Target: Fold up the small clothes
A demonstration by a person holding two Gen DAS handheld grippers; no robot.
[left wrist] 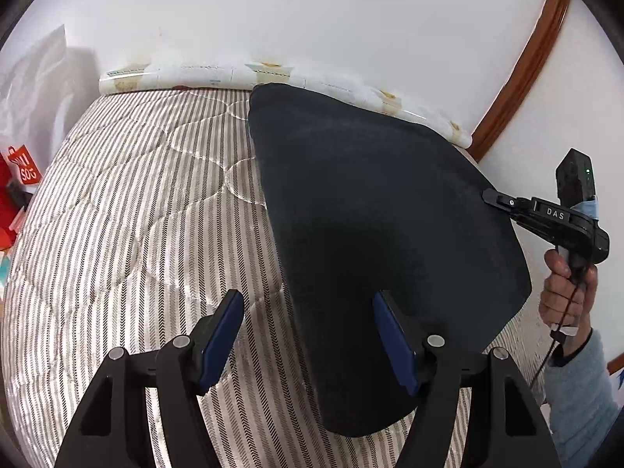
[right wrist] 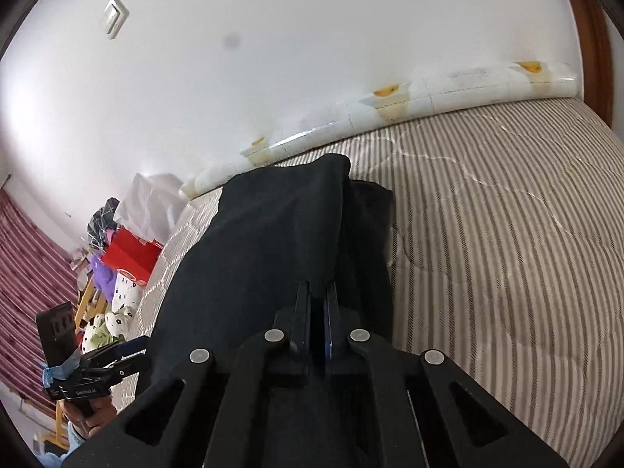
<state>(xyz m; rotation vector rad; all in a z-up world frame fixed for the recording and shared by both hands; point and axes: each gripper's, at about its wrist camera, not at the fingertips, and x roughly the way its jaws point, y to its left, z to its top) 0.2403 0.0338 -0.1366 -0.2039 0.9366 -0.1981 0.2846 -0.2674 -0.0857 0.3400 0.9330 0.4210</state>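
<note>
A black garment (left wrist: 374, 210) lies spread flat on the striped quilted bed (left wrist: 136, 202). My left gripper (left wrist: 308, 300) hovers open over its near left edge: the right pad is above the cloth, the left pad above the bedding. My right gripper (left wrist: 489, 197), held by a hand in a blue sleeve, meets the garment's right edge. In the right wrist view its jaws (right wrist: 318, 296) are pressed together on a raised fold of the black garment (right wrist: 273, 234), which runs away from the tips. The left gripper (right wrist: 142, 351) shows at the lower left there.
A rolled patterned mat (left wrist: 234, 74) lies along the white wall behind the bed. A red bag (left wrist: 23, 167) and a white plastic bag sit at the bed's left side, with toys and bags (right wrist: 124, 269) beyond. A wooden door frame (left wrist: 522, 70) stands to the right.
</note>
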